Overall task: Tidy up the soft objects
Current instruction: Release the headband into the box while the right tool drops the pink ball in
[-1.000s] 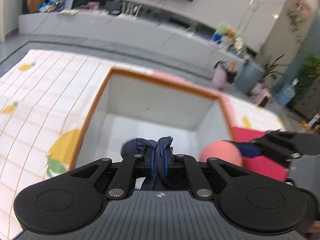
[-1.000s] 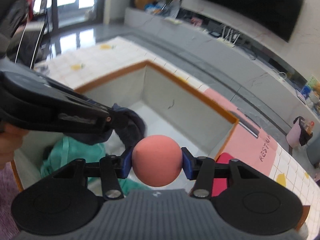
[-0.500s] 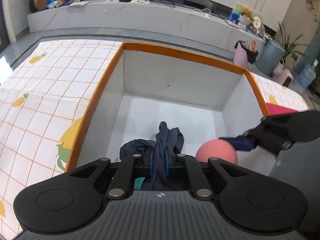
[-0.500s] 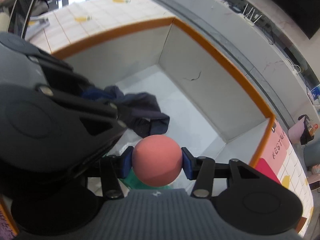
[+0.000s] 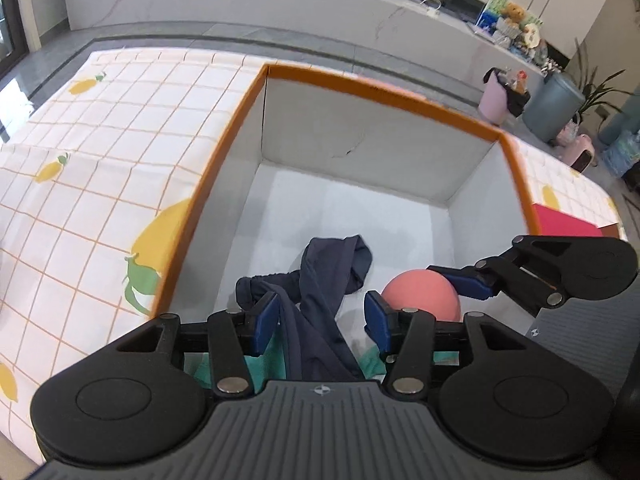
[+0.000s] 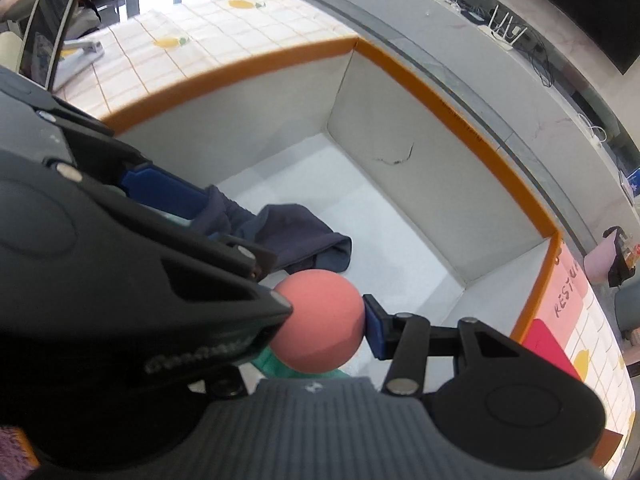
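White inside and edged in orange, the open box (image 5: 362, 152) is the biggest thing here, sitting on a tablecloth (image 5: 112, 152) printed with an orange grid and yellow lemons. Both grippers reach down into it from the near side.

The left gripper (image 5: 322, 322) has just been opening its jaws, and they now stand apart. The navy cloth (image 5: 320, 280) lies loosely between its blue pads (image 5: 266, 318); it brushes the left pad while the right pad stands clear of it, so nothing presses the fabric from both sides. The cloth trails forward onto the white floor of the box, its far end folded over in a small heap, which the right wrist view also shows (image 6: 296, 236) spreading out just beyond the left gripper's fingers.

The right gripper (image 6: 320, 326) is clamped on the pink ball (image 6: 320, 320): one blue pad presses the ball's right side, while the other pad is hidden behind the left gripper's black body, which crosses in front. In the left wrist view the ball (image 5: 420, 294) sits low inside the box near its right wall, just beside the navy cloth.

Under both tools, at the near end of the box, a teal fabric (image 5: 264, 368) lies partly covered by the cloth and the grippers.

A red flat piece (image 5: 568, 220) lies on the tablecloth outside the box's right wall.
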Available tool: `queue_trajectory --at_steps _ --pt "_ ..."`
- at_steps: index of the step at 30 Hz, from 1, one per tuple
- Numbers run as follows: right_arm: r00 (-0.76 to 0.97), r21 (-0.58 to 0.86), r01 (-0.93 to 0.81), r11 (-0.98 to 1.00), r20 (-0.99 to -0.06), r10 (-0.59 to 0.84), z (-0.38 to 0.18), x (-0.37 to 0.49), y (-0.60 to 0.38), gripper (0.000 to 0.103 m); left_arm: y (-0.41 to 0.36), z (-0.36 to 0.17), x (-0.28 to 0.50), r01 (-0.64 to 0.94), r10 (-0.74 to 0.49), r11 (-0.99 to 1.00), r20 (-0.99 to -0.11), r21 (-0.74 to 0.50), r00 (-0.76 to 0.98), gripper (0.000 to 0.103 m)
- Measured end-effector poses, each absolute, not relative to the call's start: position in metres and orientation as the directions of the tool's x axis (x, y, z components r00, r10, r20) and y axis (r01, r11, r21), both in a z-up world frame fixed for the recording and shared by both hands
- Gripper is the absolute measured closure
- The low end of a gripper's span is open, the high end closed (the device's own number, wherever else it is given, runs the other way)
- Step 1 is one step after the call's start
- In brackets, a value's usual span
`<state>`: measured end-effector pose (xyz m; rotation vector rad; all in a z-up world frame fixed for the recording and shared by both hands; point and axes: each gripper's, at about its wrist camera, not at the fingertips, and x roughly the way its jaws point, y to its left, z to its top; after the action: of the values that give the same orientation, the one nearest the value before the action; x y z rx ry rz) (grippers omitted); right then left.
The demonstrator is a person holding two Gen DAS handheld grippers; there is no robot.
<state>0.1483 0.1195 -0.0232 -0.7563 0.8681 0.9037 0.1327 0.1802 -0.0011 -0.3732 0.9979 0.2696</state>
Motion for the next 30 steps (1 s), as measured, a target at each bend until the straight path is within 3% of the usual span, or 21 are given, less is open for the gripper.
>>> queue_trajectory --at_steps 11,22,24,28,30 --pt "0.077 0.090 -0.919 0.385 -0.914 0.399 -0.023 0.133 0.105 0.053 0.194 0.036 0.108 -0.384 0.066 0.889 -0.762 -0.247 0.644 0.034" --pt "-0.008 0.168 -0.895 0.412 -0.932 0.363 -0.043 0.135 0.108 0.051 0.186 0.016 0.122 -0.400 0.120 0.905 -0.813 -0.147 0.569 0.035" --pt "-0.008 0.175 -0.892 0.416 -0.927 0.375 -0.041 0.136 0.106 0.047 0.184 0.018 0.120 -0.404 0.155 0.908 -0.810 -0.108 0.565 0.035" --pt "0.007 0.182 -0.870 0.458 -0.925 0.381 -0.037 0.144 0.098 0.024 0.183 0.018 0.120 -0.411 0.186 0.909 -0.807 -0.075 0.560 0.035" --pt "-0.004 0.207 -0.857 0.472 -0.918 0.396 -0.036 0.147 0.097 0.023 0.184 0.017 0.119 -0.413 0.180 0.907 -0.809 -0.084 0.560 0.035"
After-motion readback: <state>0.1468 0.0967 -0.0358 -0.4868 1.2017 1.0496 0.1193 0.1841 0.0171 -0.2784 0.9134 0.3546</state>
